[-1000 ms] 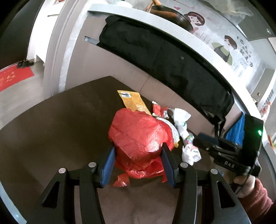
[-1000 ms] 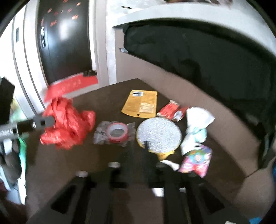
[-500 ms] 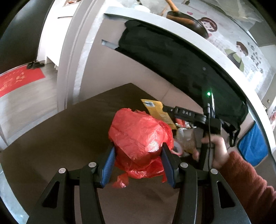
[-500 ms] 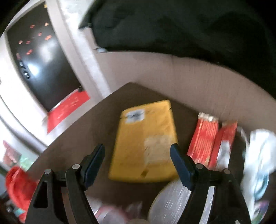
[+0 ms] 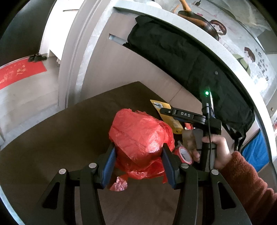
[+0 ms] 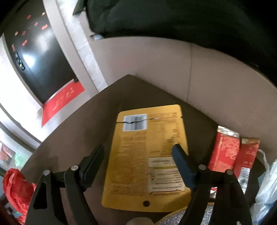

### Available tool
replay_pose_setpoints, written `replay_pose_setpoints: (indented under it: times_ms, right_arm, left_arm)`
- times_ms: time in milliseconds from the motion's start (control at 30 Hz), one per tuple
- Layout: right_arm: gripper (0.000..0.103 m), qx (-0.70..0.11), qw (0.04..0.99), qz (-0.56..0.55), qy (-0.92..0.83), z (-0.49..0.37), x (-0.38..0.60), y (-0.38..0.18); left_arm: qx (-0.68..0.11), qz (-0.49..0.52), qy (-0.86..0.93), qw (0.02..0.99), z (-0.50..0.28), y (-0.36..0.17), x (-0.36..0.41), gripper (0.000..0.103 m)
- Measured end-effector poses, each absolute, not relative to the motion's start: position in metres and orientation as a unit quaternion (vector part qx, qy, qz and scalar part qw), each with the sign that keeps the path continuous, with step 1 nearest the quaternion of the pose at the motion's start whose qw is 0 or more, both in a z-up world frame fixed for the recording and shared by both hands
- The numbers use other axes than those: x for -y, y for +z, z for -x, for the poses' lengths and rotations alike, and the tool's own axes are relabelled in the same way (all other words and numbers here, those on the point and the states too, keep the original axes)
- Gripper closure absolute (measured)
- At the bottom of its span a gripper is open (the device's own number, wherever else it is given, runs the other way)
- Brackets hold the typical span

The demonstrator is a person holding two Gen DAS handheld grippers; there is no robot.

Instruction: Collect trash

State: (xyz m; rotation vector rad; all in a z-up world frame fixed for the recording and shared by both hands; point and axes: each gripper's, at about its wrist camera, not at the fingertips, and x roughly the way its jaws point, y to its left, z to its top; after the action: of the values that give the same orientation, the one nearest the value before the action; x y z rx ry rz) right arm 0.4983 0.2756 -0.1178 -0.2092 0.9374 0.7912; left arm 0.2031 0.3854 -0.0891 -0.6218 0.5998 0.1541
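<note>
Meanwhile, over a dark brown tabletop (image 6: 107,103), the left gripper (image 5: 137,162) clamps a crumpled red plastic bag (image 5: 140,138) between its blue pads. Beside it, a hand in a rust-red sleeve (image 5: 216,150) holds the right gripper (image 6: 138,156), its jaws opening above a flat yellow foil pouch (image 6: 147,155) lying apparently untouched on the table. Two red sachets (image 6: 232,150) lie just right of the pouch.

A black jacket (image 5: 181,57) hangs over the counter edge (image 5: 155,15); a red mat (image 5: 19,72) lies on the floor.
</note>
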Motion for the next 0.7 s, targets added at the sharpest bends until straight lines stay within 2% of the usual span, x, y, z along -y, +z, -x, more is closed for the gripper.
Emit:
replay_pose_setpoints:
  times_ms: [67,300,567,633,700]
  right_arm:
    - [0.018,-0.439,0.812,0.11,0.369,-0.494,-0.28,-0.119]
    - [0.018,-0.429,0.815,0.191,0.339,-0.492,-0.291,-0.124]
    - [0.017,-0.428,0.829,0.189,0.308,-0.506,-0.272,-0.124]
    - [0.015,-0.434,0.832,0.168,0.302,-0.512,-0.264,-0.122]
    - [0.008,-0.444,0.831,0.153,0.297,-0.518,-0.26,-0.121]
  left_arm:
    - [-0.291,0.302,0.073,0.905,-0.203,-0.088,-0.385,0.052]
    - [-0.285,0.303,0.079,0.906,-0.199,-0.087,-0.388,0.052]
    - [-0.29,0.303,0.074,0.905,-0.202,-0.09,-0.387,0.052]
    - [-0.29,0.304,0.073,0.904,-0.203,-0.09,-0.387,0.052]
    - [-0.29,0.304,0.072,0.904,-0.203,-0.09,-0.387,0.052]
